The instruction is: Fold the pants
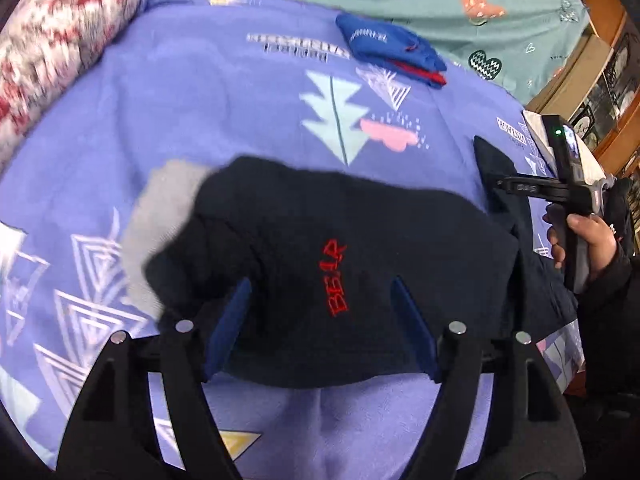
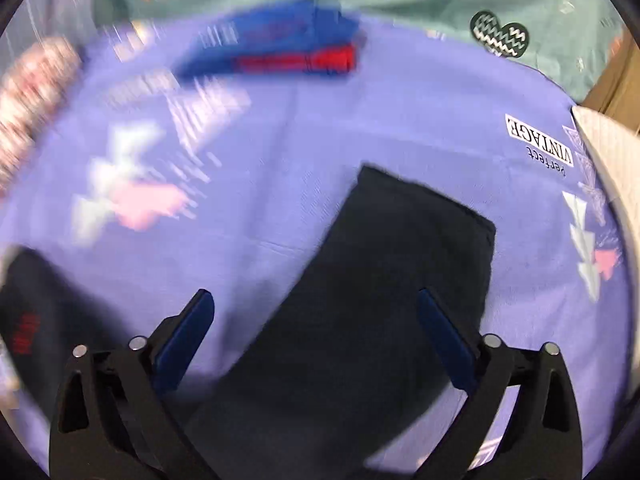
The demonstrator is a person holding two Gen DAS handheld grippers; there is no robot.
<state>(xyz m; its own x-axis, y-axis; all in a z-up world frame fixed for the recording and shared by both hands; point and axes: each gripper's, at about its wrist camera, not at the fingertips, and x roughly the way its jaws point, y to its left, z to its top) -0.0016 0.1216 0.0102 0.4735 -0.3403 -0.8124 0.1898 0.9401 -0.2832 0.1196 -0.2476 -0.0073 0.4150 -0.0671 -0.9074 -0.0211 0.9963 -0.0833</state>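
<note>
On purple sheet [image 1: 200,128] — dark pants [image 1: 320,248]; both grippers' jaws apart.

Lighting: even, fairly bright, soft shadows only. Left wrist view: mostly sharp, patterned pillow [image 1: 60,36] smeared. Right wrist view: heavy motion blur at left and top, sharper at right. Fisheye bending, dark corners.

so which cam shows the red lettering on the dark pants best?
Left wrist view: the red lettering sits sharp and central on the dark pants. Right wrist view only catches it as a blurred red smear at the left edge.
</note>
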